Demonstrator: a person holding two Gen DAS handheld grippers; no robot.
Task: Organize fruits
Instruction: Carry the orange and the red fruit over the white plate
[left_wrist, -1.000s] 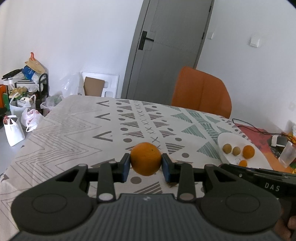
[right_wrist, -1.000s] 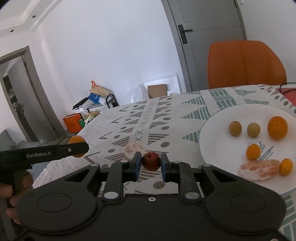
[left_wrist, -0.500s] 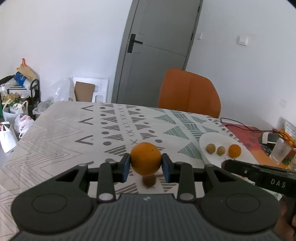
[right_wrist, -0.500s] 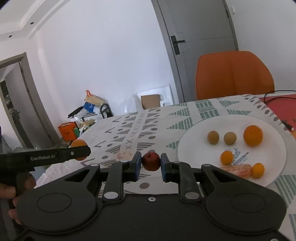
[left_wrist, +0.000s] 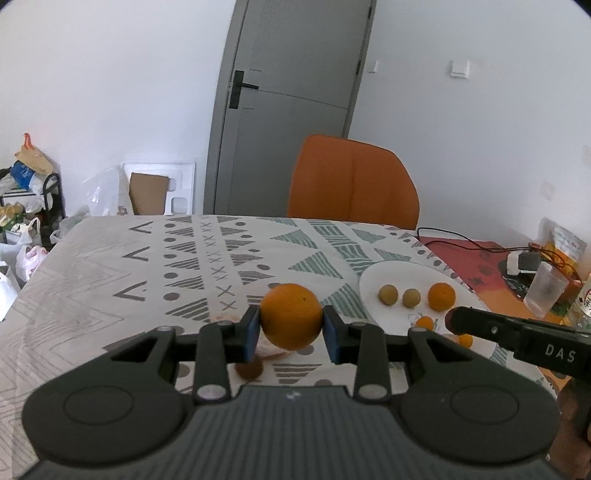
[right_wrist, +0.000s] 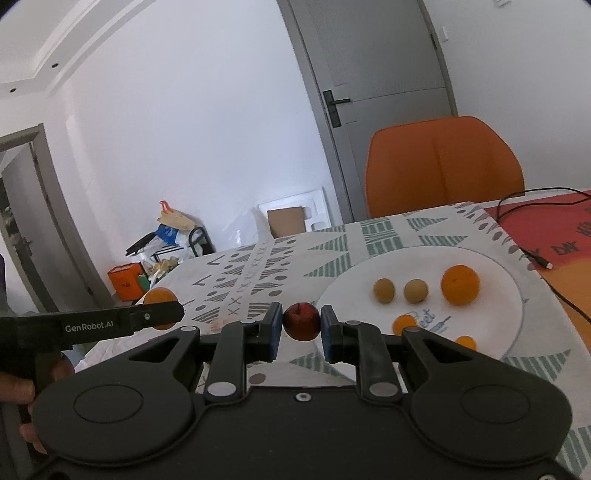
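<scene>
My left gripper (left_wrist: 291, 326) is shut on a large orange (left_wrist: 291, 316), held above the patterned tablecloth. In the right wrist view that same orange (right_wrist: 159, 298) shows at the left, behind the left gripper's black body. My right gripper (right_wrist: 301, 326) is shut on a small dark red fruit (right_wrist: 301, 321), just left of the white plate (right_wrist: 513, 306). On the plate lie two brownish round fruits (right_wrist: 384, 290), an orange (right_wrist: 460, 285) and two small orange fruits (right_wrist: 404, 324). A small brown fruit (left_wrist: 249, 369) lies on the cloth under the left gripper's fingers.
An orange chair (left_wrist: 352, 182) stands at the table's far side before a grey door (left_wrist: 291, 107). A black cable (right_wrist: 535, 254) crosses the red mat at the right. A plastic cup (left_wrist: 546, 290) and packets sit at the far right. Bags and boxes (left_wrist: 26, 206) crowd the floor at left.
Both grippers have moved rightward toward the plate, each still holding its fruit. The plate and chair have shifted left and closer in both views.
</scene>
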